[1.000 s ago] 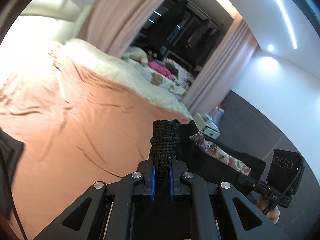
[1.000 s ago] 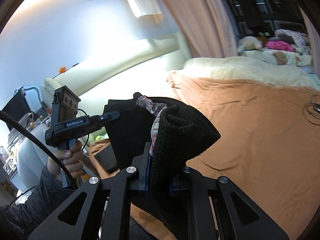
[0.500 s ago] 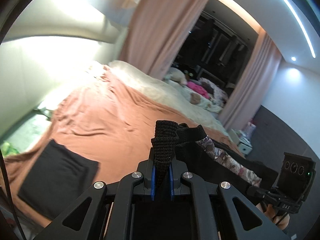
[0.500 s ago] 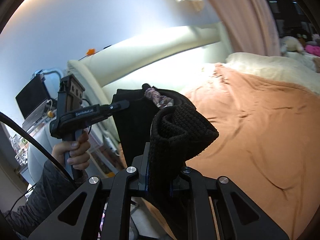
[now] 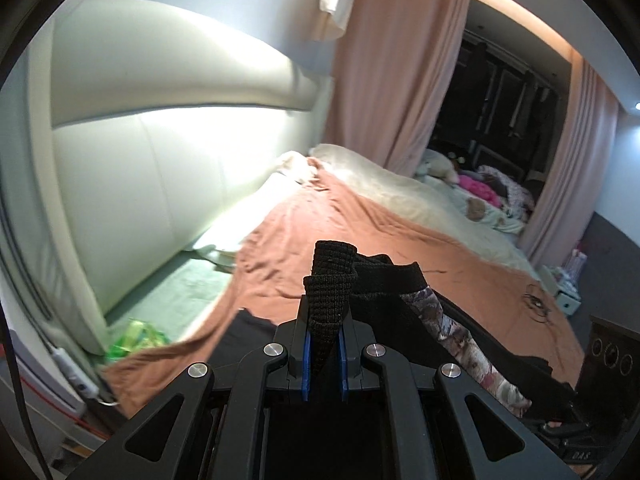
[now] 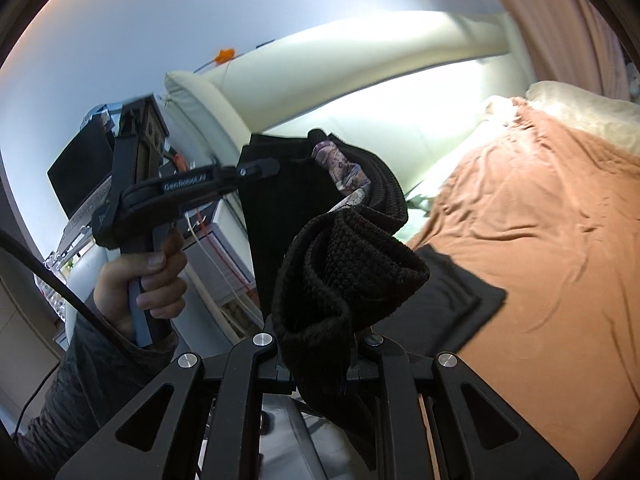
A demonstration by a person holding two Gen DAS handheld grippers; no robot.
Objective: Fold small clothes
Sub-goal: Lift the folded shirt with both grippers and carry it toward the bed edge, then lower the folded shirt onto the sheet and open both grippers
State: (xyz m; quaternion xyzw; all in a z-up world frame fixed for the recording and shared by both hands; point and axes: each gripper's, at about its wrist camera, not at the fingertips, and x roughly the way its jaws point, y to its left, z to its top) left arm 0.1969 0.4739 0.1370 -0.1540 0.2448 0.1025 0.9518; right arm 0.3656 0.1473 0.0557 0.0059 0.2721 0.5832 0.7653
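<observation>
Both of my tools are gripping one black knit garment (image 5: 332, 280), held up in the air over the near edge of the bed. I am pinching a bunched corner in my left tool (image 5: 323, 354), its blue pads (image 5: 306, 354) pressing the knit from both sides. My right tool (image 6: 320, 368) is clamping the other end, and that thick roll of fabric is blocking most of its forward view. A floral lining (image 6: 344, 168) is showing along the garment's stretched edge between them. Below, a folded black cloth (image 6: 444, 300) is lying on the rust-orange sheet (image 5: 360, 232). A cream padded headboard (image 5: 160, 152) is standing behind, with pink curtains (image 5: 392, 60) beyond. My left hand (image 6: 148, 280) is gripping its handle.
</observation>
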